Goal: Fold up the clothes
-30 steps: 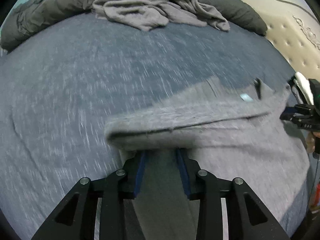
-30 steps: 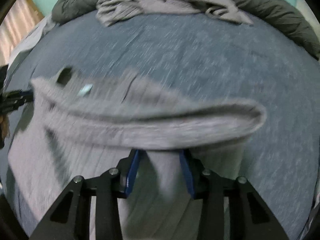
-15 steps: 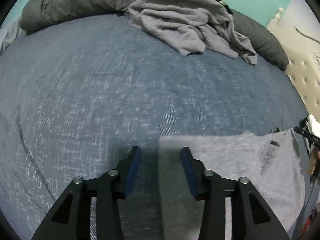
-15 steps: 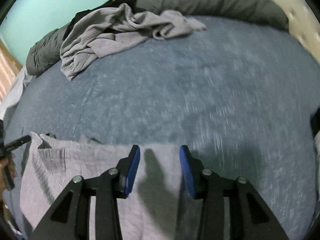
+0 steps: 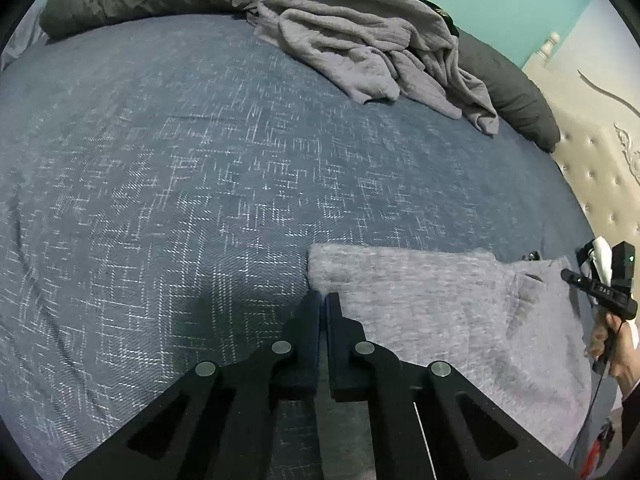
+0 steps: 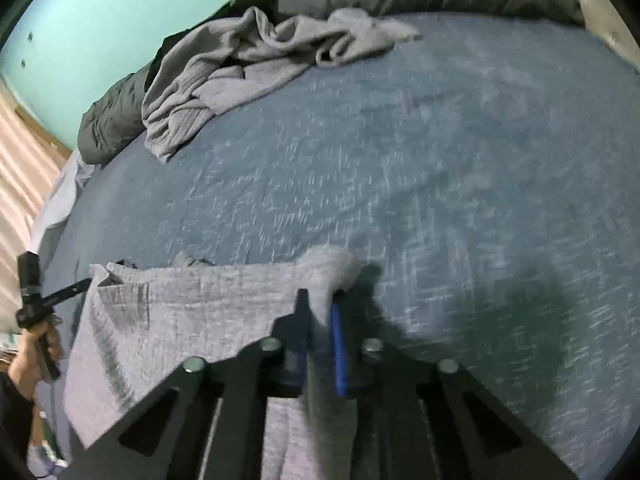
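The grey shirt (image 5: pixel 440 320) lies flat on the blue bed (image 5: pixel 200 180), just in front of both sets of fingers. The left gripper (image 5: pixel 323 300) is squeezed nearly closed at the shirt's near-left corner; I cannot tell if cloth is between its fingers. The right gripper (image 6: pixel 318 304) is pinched on the other corner, and cloth bunches up between its fingers. If only one side has the cloth, the fold could go crooked. A fast pull could wrinkle it. Far past the fingers sits a messy grey pile (image 5: pixel 372 52) of clothes.
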A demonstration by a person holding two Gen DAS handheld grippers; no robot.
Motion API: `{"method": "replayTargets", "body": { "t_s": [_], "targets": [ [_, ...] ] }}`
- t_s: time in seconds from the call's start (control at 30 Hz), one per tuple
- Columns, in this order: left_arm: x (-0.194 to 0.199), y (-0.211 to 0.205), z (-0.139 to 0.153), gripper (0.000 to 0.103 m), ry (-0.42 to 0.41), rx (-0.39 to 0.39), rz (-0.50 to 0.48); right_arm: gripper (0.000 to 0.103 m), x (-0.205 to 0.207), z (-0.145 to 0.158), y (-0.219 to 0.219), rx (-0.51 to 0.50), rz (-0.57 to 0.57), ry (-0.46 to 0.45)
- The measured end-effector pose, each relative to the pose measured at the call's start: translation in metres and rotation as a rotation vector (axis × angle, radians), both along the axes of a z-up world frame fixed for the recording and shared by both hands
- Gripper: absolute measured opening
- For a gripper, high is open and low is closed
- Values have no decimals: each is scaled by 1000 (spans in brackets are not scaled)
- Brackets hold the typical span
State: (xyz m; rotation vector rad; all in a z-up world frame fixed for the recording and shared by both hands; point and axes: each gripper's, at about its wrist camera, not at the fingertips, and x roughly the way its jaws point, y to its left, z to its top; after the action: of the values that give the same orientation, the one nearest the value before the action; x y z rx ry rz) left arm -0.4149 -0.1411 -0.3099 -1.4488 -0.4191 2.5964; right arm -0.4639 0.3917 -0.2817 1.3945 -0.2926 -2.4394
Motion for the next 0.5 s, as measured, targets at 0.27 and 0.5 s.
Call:
{"method": "replayTargets", "body": {
  "t_s": [0.27,0.5],
  "targets": [
    [4,-21,9,3,11,-1,69,2,-6,21,19,56,-114,52],
    [2,-14,0,5,-25,20,66,5,-8,6,8,103,-110,-1]
  ]
}}
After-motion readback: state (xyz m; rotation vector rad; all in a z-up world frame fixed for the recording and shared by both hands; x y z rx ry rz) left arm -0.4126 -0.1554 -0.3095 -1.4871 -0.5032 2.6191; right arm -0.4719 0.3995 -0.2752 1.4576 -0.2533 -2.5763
